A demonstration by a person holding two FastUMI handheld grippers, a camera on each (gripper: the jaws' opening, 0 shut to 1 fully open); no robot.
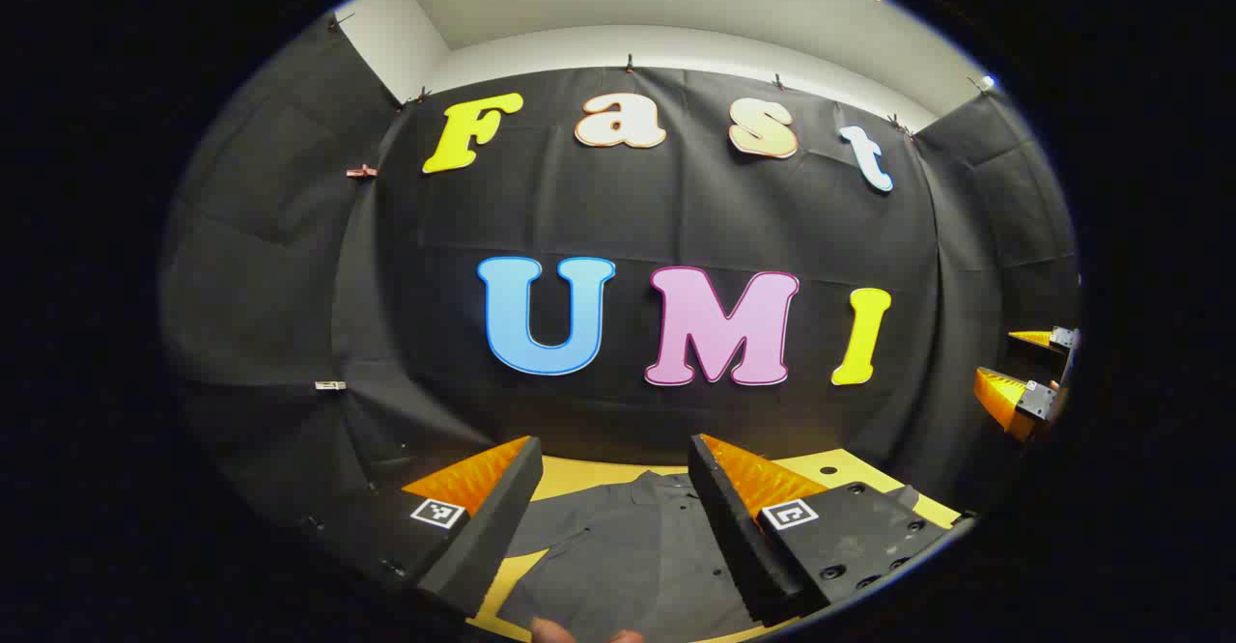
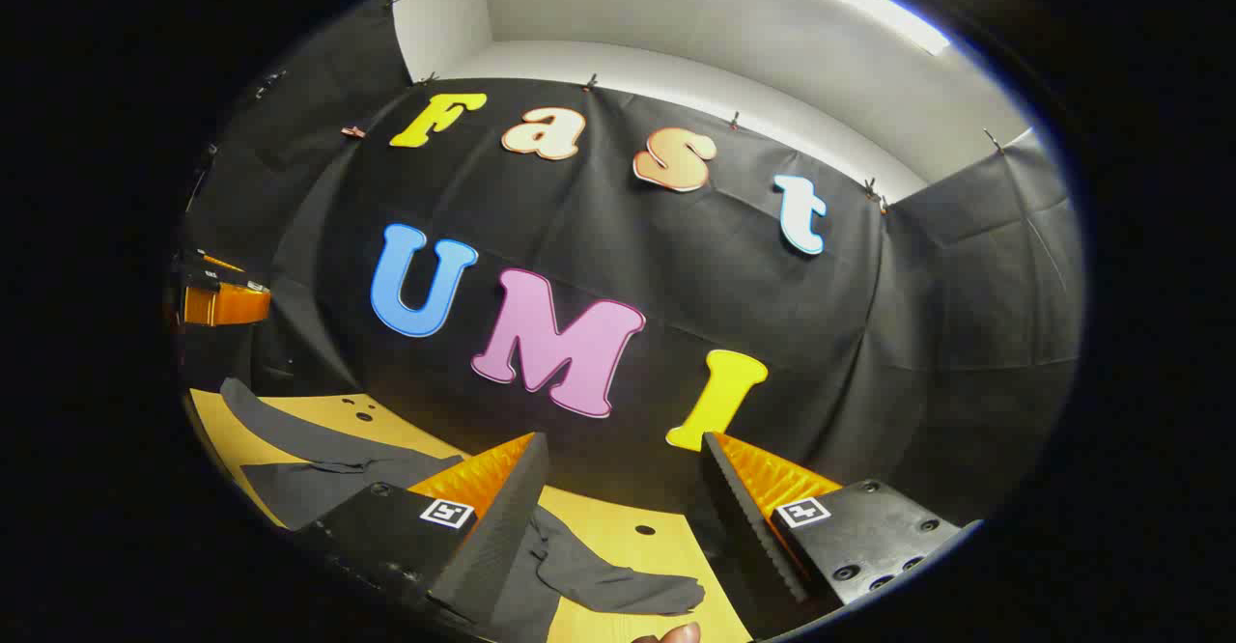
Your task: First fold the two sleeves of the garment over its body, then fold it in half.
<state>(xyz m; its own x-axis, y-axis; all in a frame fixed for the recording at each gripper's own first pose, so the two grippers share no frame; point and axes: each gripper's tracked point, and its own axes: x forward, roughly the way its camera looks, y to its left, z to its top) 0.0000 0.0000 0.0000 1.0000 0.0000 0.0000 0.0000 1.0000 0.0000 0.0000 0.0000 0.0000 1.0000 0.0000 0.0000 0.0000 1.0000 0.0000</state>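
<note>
Dark grey button-up shirt (image 1: 628, 546) lies flat on the yellow table (image 2: 618, 537), collar toward the booth wall. Left gripper (image 1: 608, 489) hovers above the shirt body, fingers spread wide, holding nothing. Right gripper (image 2: 618, 498) hangs over the sleeve (image 2: 599, 575) that trails out sideways, fingers also apart and empty. Both sleeves look unfolded, so nothing is done yet. Fabric looks thin, light and limp, so it will likely sag and drag. Best hold is probably a pinch at the cuff end, lifted and carried over the body.
</note>
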